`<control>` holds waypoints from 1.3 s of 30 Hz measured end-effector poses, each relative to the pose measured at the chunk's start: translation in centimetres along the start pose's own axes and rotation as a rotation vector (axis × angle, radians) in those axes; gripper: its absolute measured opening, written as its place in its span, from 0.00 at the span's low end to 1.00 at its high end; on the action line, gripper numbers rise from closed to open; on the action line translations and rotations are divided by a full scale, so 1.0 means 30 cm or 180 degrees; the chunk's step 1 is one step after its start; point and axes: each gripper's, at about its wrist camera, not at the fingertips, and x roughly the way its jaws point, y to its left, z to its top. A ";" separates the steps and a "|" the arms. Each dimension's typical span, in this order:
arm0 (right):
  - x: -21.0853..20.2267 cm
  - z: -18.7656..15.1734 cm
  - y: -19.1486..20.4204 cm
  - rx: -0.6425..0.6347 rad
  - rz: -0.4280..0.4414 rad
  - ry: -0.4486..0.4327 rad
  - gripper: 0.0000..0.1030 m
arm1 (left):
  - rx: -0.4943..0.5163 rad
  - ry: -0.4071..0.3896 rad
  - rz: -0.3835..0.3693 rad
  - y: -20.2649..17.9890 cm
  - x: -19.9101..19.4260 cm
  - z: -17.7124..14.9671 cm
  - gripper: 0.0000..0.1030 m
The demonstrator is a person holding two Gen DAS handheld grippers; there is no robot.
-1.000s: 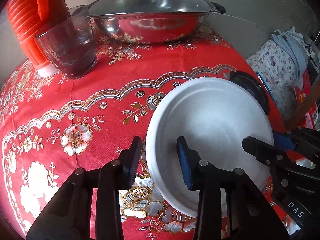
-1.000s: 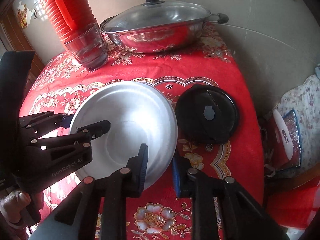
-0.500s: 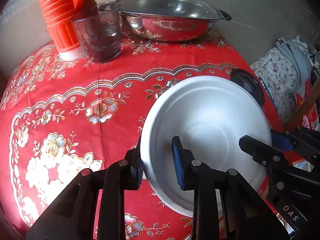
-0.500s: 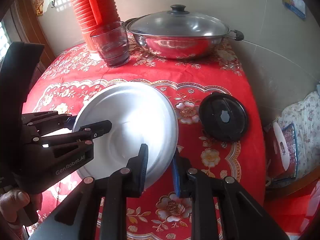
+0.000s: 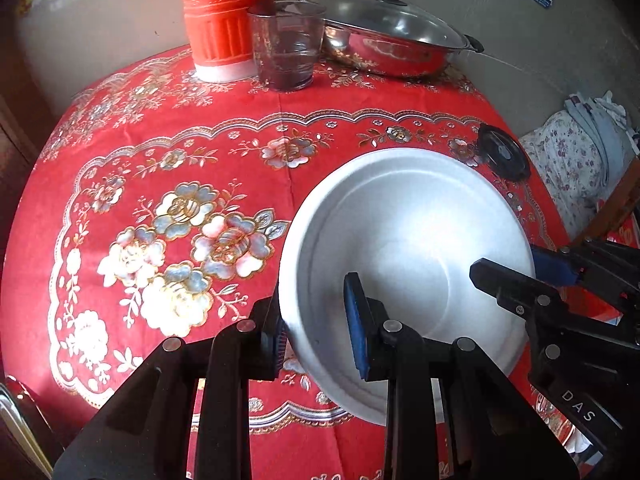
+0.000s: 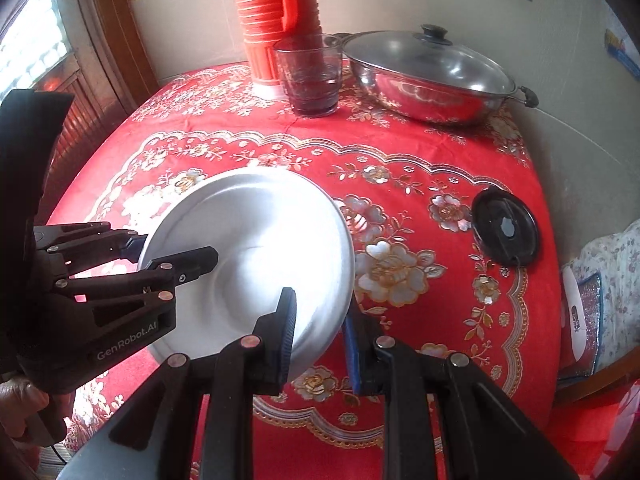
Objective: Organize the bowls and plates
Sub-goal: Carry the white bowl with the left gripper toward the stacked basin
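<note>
A wide silver metal plate [image 5: 408, 240] is held above the red flowered tablecloth by both grippers. My left gripper [image 5: 316, 332] is shut on the plate's left rim, one finger under it and one inside. My right gripper [image 6: 320, 332] is shut on the plate's [image 6: 256, 240] right rim. In the right wrist view the left gripper [image 6: 172, 250] grips the plate's far left edge. In the left wrist view the right gripper [image 5: 516, 272] grips its right edge.
At the back of the table stand an orange ribbed flask [image 5: 220, 16], a glass tumbler [image 5: 286, 46] and a lidded steel wok [image 5: 396, 44]. A black round lid [image 6: 506, 230] lies near the table's right edge. Beyond the right edge is flowered cloth [image 5: 572, 160].
Both grippers have lifted the plate and drawn it back toward the table's near side. The flask, glass and wok now look farther away.
</note>
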 end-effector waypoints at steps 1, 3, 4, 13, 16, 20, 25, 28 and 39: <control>-0.003 -0.001 0.019 -0.0030 0.0023 -0.0006 0.21 | -0.0021 0.0000 0.0001 0.018 -0.011 -0.011 0.25; -0.006 -0.001 0.059 -0.0097 0.0054 -0.0010 0.21 | -0.0066 0.0001 0.0010 0.051 -0.037 -0.036 0.25; -0.008 -0.002 0.080 -0.0134 0.0067 -0.0010 0.21 | -0.0085 -0.0009 0.0028 0.068 -0.052 -0.048 0.25; -0.033 0.024 0.291 -0.0479 0.0276 -0.0061 0.21 | -0.0284 -0.0107 0.0210 0.247 -0.208 -0.159 0.25; -0.046 0.039 0.370 -0.0613 0.0337 -0.0088 0.22 | -0.0374 -0.0152 0.0274 0.309 -0.254 -0.193 0.25; -0.069 0.047 0.477 -0.0809 0.0407 -0.0123 0.22 | -0.0505 -0.0170 0.0295 0.395 -0.316 -0.246 0.25; -0.100 0.061 0.600 -0.1033 0.0512 -0.0178 0.23 | -0.0642 -0.0242 0.0356 0.491 -0.412 -0.312 0.25; -0.119 0.062 0.681 -0.1163 0.0582 -0.0209 0.24 | -0.0732 -0.0281 0.0398 0.548 -0.472 -0.352 0.25; -0.150 0.044 0.951 -0.1599 0.0815 -0.0271 0.24 | -0.1047 -0.0419 0.0611 0.732 -0.632 -0.511 0.25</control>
